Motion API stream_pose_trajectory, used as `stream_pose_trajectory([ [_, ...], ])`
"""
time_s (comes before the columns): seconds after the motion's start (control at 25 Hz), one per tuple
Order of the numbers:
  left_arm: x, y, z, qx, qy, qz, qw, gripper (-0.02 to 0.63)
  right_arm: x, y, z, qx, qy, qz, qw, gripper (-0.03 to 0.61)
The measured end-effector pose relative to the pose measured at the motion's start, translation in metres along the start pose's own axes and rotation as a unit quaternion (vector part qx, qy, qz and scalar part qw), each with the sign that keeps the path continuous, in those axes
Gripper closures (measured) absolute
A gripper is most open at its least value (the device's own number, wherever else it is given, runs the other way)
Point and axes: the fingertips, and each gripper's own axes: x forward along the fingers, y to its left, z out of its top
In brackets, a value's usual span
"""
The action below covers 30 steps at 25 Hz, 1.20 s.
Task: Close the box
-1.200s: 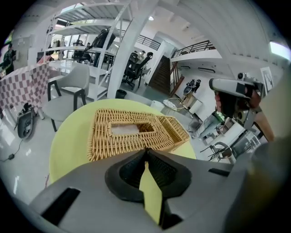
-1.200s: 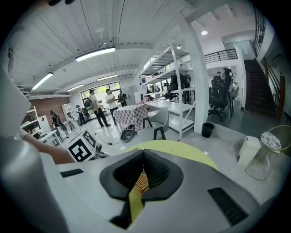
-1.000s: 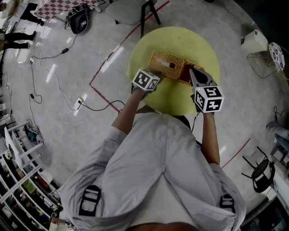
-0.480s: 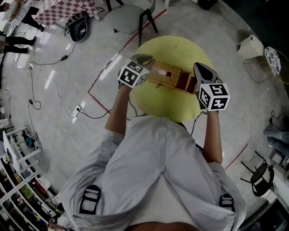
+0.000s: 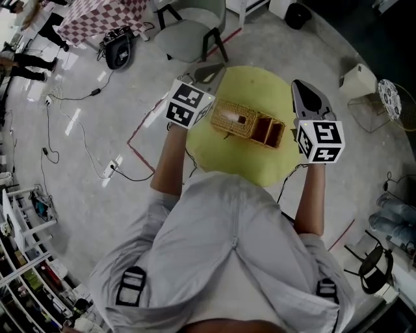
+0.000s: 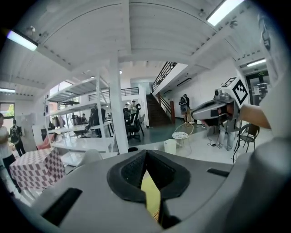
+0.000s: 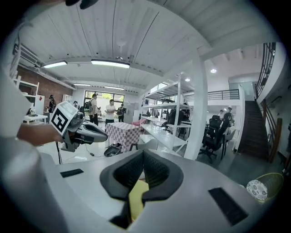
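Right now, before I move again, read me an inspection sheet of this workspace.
Surface: round yellow table, holding only the box.
Job's things: woven tan wicker box mid-table; its right end shows a reddish-brown inside, so it is not fully closed.
Clutter: nothing seen on the table.
Grippers: left gripper and right gripper flank the box, apart from it, tongs shut, nothing held.
Cables: black cable across the floor to a white power strip.
Surroundings: grey chair, black bag, red floor tape, checked tablecloth.
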Motion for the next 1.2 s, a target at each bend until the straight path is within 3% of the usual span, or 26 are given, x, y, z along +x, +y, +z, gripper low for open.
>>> stream_pose_trajectory([
  [0.4,-0.025,-0.019,0.058,0.032,-0.08,-0.005,0.9962,0.584,-0.008,0.006,0.029,-0.036,-0.02,0.0,0.999,0.557],
  [1.2,-0.03,-0.027,0.053,0.036,-0.081,0.0,0.9961,0.584,-0.013,0.014,0.03,-0.058,-0.02,-0.005,0.998,0.556],
])
